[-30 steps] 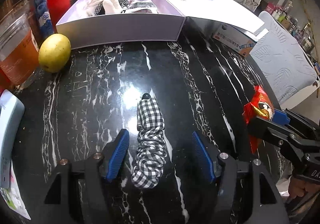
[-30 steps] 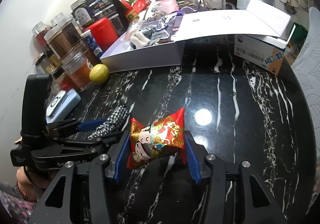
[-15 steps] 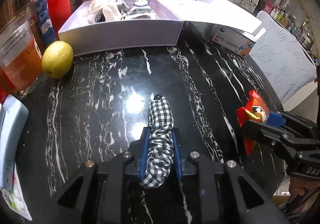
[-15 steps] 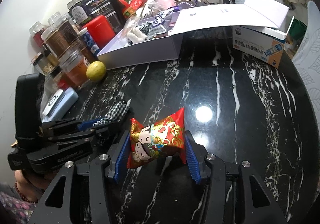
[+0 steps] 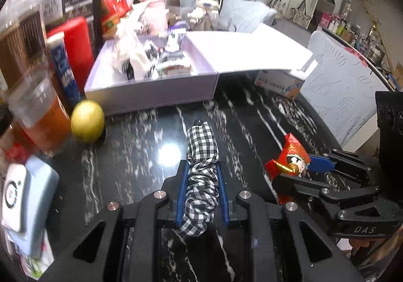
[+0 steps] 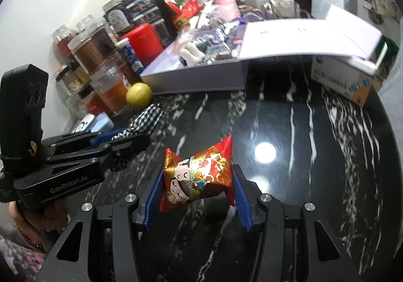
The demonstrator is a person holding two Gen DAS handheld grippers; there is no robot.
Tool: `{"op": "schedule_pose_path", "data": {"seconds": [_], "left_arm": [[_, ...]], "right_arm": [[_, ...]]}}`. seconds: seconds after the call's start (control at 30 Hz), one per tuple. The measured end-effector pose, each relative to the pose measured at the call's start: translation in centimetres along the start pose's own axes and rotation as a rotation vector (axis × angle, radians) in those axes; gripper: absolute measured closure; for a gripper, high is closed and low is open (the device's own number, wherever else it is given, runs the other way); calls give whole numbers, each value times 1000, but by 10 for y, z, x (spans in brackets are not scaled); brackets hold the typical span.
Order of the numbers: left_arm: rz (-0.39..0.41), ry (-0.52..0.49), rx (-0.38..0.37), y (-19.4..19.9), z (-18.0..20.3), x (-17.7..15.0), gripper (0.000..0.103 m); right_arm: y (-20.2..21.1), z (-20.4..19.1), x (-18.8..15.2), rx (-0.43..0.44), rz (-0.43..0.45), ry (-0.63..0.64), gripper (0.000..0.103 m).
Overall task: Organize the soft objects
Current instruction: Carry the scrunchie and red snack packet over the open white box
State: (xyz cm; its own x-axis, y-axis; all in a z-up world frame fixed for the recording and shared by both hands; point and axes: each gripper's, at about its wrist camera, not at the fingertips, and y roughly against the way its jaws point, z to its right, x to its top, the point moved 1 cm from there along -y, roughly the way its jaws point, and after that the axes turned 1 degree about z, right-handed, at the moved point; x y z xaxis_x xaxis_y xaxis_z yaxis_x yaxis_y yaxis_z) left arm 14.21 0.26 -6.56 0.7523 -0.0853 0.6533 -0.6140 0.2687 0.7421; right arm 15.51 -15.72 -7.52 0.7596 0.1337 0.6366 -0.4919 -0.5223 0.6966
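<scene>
Our left gripper (image 5: pixel 202 191) pinches the checked scrunchie (image 5: pixel 201 156), lifted just clear of the table (image 5: pixel 126 156); our right gripper (image 6: pixel 195 196) squeezes the red pouch (image 6: pixel 199 176) (glossy, so it may slip). The scrunchie's limp tip could snag the box (image 5: pixel 151 90) wall ahead. Between us and the box the tabletop lies open; the lemon (image 5: pixel 87 120) and jars (image 6: pixel 100 55) crowd the left.

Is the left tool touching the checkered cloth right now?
Touching. The left wrist view shows the left tool shut on the checkered cloth, both blue pads pressed into its sides so the fabric bunches between them.
</scene>
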Motion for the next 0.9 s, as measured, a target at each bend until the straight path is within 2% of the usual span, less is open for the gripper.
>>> {"op": "schedule_pose_path", "data": {"seconds": [0.5, 0.9], "left_arm": [[204, -39, 23, 37, -8, 64, 81], [320, -40, 45, 38, -30, 120, 81]], "right_arm": [[21, -27, 66, 34, 150, 125, 52], [19, -28, 126, 27, 230, 184, 52]]}}
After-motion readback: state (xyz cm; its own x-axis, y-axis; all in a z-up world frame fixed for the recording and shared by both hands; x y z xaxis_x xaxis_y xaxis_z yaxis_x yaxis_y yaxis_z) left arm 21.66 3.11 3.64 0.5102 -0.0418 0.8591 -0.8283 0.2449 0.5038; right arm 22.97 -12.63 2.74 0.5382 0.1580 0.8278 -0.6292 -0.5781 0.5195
